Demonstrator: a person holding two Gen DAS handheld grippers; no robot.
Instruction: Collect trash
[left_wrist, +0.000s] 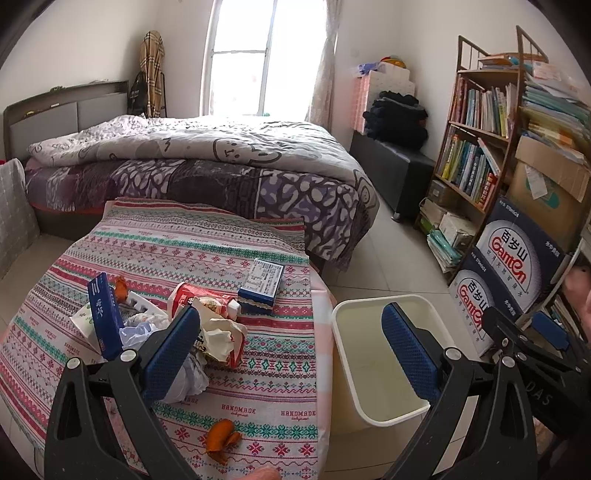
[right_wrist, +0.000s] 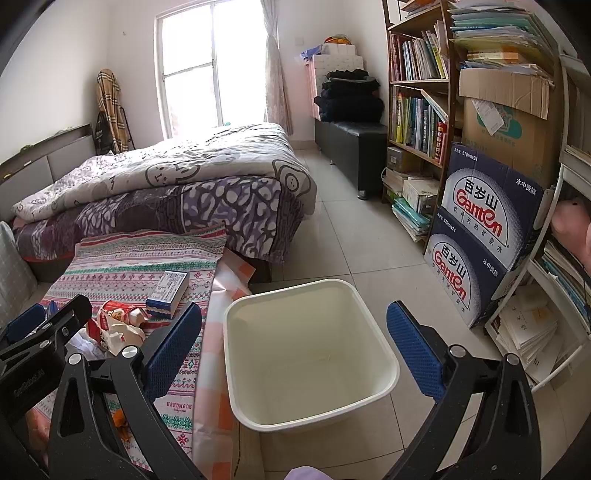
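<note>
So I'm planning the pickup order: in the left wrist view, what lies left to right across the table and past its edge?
Tall blue box → crumpled wrappers → flat blue box → white bin.

The left gripper (left_wrist: 291, 343) and the right gripper (right_wrist: 295, 343) are both held level, side by side, jaws spread wide, gripping nothing.

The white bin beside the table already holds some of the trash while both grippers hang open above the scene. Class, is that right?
Not quite. The white bin is empty, as the right wrist view shows; the trash lies on the table. Both the left gripper and right gripper are open.
</note>
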